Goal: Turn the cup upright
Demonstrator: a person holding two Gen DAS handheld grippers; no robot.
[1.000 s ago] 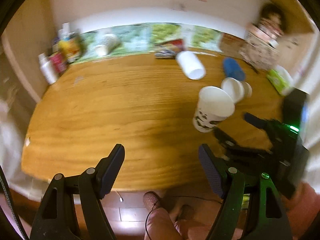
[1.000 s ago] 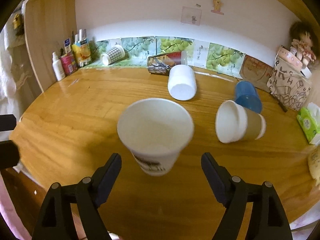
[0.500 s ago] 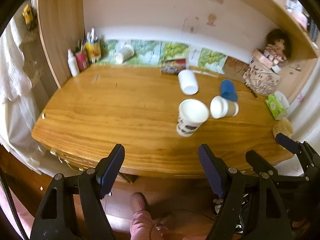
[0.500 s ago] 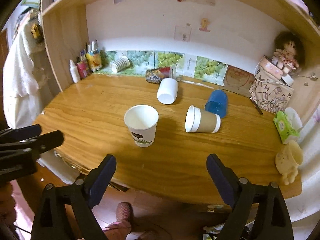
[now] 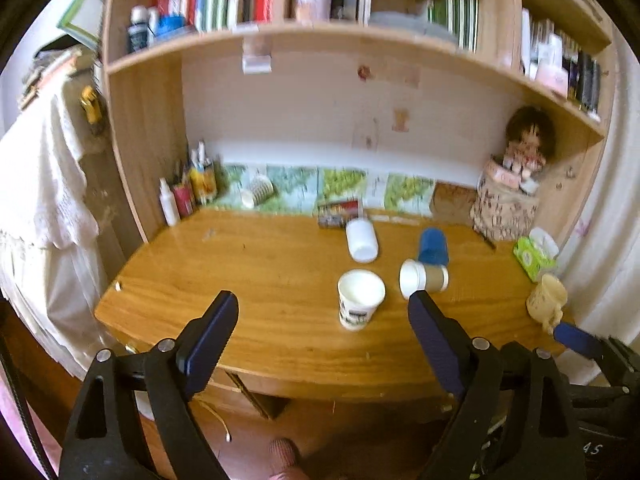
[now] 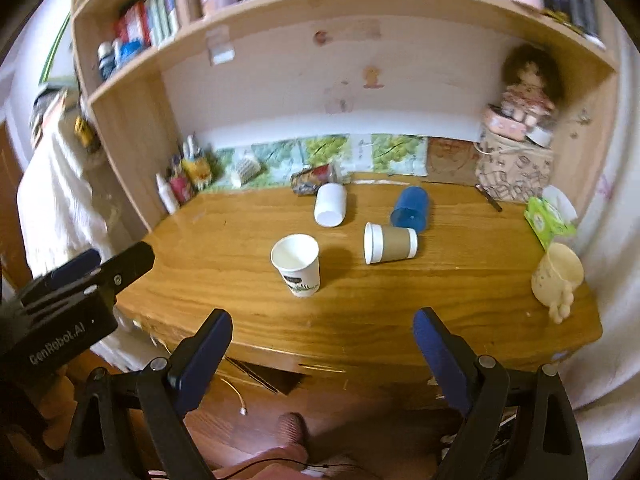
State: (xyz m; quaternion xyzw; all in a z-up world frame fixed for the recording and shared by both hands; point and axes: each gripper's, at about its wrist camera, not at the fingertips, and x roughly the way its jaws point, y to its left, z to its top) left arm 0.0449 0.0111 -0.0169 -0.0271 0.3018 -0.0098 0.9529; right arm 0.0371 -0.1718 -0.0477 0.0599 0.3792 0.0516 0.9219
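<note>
A white printed paper cup [image 5: 359, 298] stands upright on the wooden desk [image 5: 256, 288], mouth up; it also shows in the right wrist view [image 6: 297, 265]. My left gripper [image 5: 323, 334] is open and empty, held back in front of the desk's near edge. My right gripper [image 6: 323, 350] is open and empty too, also back from the near edge. Neither touches the cup.
A brown-sleeved cup [image 6: 390, 243], a blue cup [image 6: 411, 209] and a white cup [image 6: 330, 204] lie on their sides behind the upright cup. A cream mug [image 6: 557, 274] and a green tissue pack [image 6: 550, 218] sit at the right. Bottles [image 6: 176, 188] stand at the back left.
Both grippers have pulled back and up, away from the desk. The paper cup stays upright where it stood, now farther away.
</note>
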